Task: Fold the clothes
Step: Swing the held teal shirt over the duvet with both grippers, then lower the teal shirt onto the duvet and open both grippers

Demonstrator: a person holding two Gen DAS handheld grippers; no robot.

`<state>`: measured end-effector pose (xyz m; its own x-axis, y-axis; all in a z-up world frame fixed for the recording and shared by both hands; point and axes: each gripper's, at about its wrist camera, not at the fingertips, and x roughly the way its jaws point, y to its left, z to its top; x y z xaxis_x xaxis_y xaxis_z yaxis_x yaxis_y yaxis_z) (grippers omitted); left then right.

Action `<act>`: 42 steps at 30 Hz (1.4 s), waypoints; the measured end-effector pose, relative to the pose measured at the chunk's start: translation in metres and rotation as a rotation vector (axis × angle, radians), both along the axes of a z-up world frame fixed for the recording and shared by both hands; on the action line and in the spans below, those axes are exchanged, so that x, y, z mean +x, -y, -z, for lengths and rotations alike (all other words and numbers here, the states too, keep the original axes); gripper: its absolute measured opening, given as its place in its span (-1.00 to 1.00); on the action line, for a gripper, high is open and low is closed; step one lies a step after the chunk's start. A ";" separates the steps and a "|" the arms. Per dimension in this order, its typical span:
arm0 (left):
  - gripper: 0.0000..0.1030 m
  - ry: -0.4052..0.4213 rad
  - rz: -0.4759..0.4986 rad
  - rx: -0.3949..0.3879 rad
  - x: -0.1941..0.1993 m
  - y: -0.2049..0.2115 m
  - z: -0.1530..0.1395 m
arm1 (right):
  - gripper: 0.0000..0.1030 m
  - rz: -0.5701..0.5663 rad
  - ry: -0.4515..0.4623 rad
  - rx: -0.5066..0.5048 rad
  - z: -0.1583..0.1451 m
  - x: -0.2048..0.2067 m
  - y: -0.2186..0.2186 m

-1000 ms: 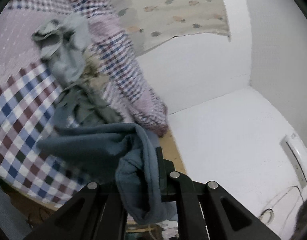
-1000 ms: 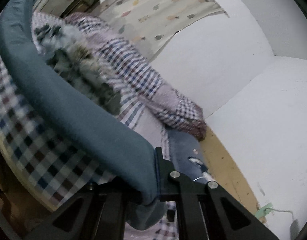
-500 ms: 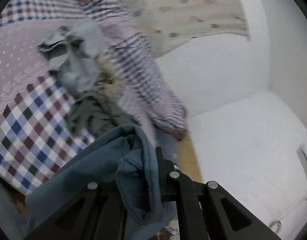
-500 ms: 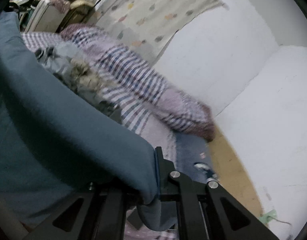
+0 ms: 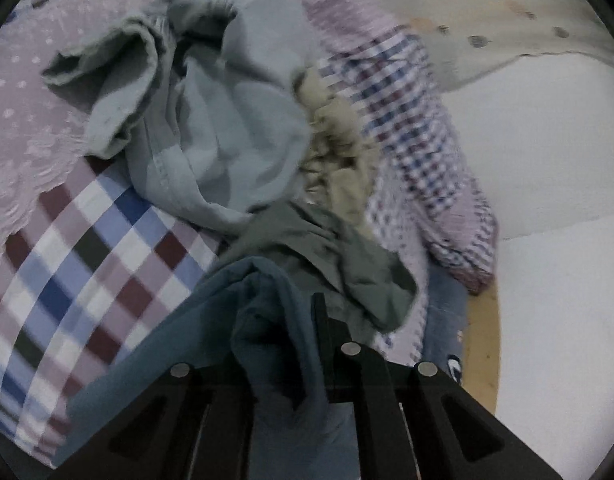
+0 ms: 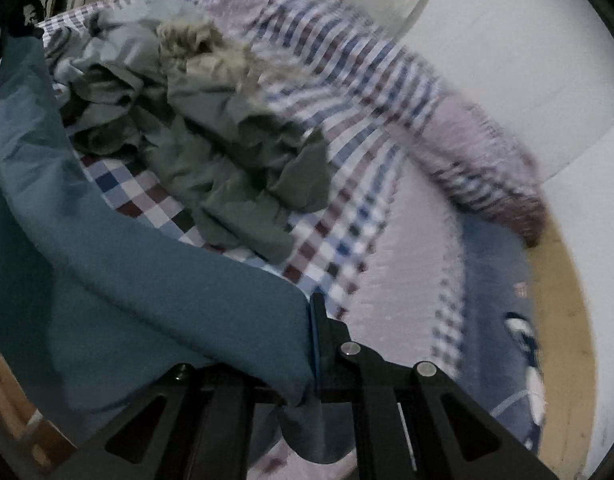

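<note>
Left gripper [image 5: 281, 344] clamped on bunched edge of blue garment [image 5: 155, 356]; right gripper [image 6: 303, 344] clamped on another edge of same garment [image 6: 107, 280], cloth stretched leftward over checked bedsheet [image 5: 67, 272]. Just beyond: crumpled olive-grey garment [image 6: 235, 160], then light grey garment [image 5: 211, 120] and tan fuzzy piece [image 5: 335, 148], all piled touching. Farther right: rolled plaid quilt [image 5: 419, 120], white wall [image 6: 507, 60]. Blue mat [image 6: 495, 300] on floor beside bed. Motion-blurred; no legible writing.
</note>
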<state>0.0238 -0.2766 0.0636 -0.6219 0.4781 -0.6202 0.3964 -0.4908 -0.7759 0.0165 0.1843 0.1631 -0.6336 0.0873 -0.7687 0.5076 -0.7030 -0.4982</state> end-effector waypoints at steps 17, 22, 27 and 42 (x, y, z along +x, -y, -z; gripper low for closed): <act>0.61 -0.203 -0.027 -0.021 0.042 0.045 -0.019 | -0.18 0.435 0.009 -0.495 0.021 -0.076 -0.091; 0.61 -0.243 0.062 -0.130 0.104 0.035 -0.011 | -0.16 0.383 0.019 -0.714 0.015 0.005 -0.118; 0.61 -0.255 0.100 -0.183 0.170 0.006 0.020 | -0.16 0.408 0.042 -0.886 0.038 0.095 -0.146; 0.62 -0.193 0.098 -0.142 0.209 -0.030 0.090 | -0.38 0.724 0.201 -1.358 0.132 0.167 -0.212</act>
<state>0.2330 -0.2462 -0.0263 -0.6902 0.4585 -0.5597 0.1931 -0.6288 -0.7532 0.1835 0.3963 0.0308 -0.6460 -0.4900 -0.5854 -0.1502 -0.6703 0.7268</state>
